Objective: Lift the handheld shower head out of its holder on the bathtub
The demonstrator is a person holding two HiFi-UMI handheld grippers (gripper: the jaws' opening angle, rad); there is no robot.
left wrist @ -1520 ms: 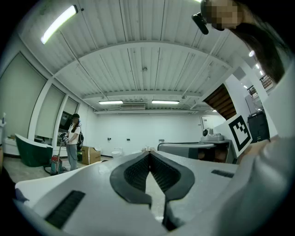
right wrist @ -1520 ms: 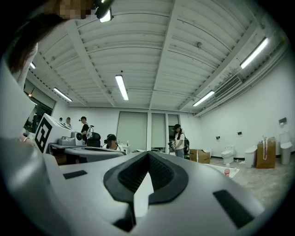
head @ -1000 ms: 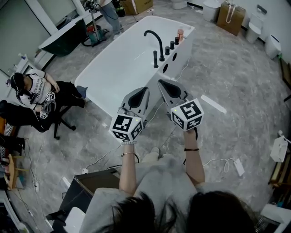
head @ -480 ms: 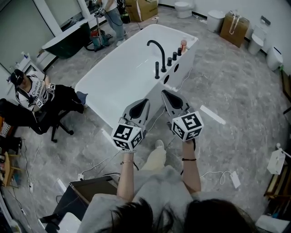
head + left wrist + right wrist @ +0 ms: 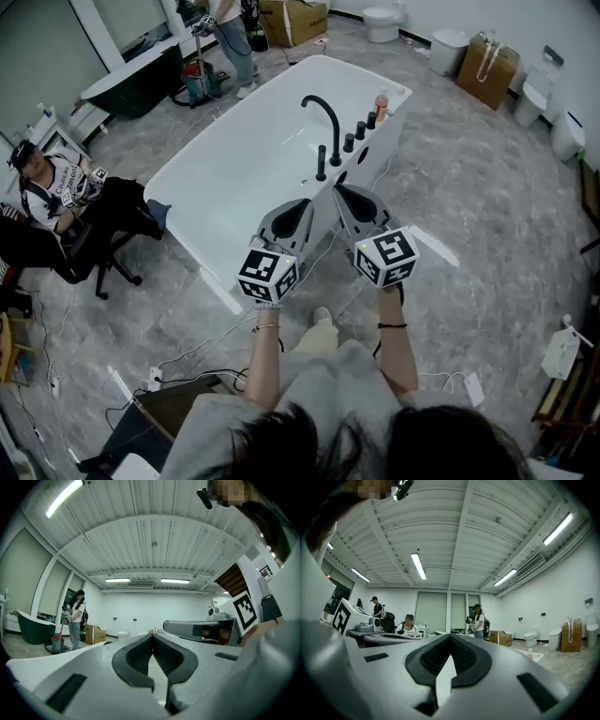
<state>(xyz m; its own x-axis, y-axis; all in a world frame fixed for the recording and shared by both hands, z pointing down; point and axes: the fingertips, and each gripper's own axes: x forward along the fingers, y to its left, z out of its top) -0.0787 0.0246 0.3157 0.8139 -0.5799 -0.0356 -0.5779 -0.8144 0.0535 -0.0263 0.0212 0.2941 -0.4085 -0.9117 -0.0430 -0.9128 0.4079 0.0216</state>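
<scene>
Compared with a second earlier, the white freestanding bathtub (image 5: pixel 234 178) lay lower and nearer in the head view, and both grippers had drawn up to its near end. The left gripper (image 5: pixel 298 212) and right gripper (image 5: pixel 343 194) were clenched, jaws meeting on nothing. The slim black handheld shower head (image 5: pixel 322 161) stood upright in its holder on the tub's rim, beside the black arched faucet (image 5: pixel 325 105) and apart from both grippers. Only the head view showed it. Both gripper views showed a standing person (image 5: pixel 75 616) in the background.
</scene>
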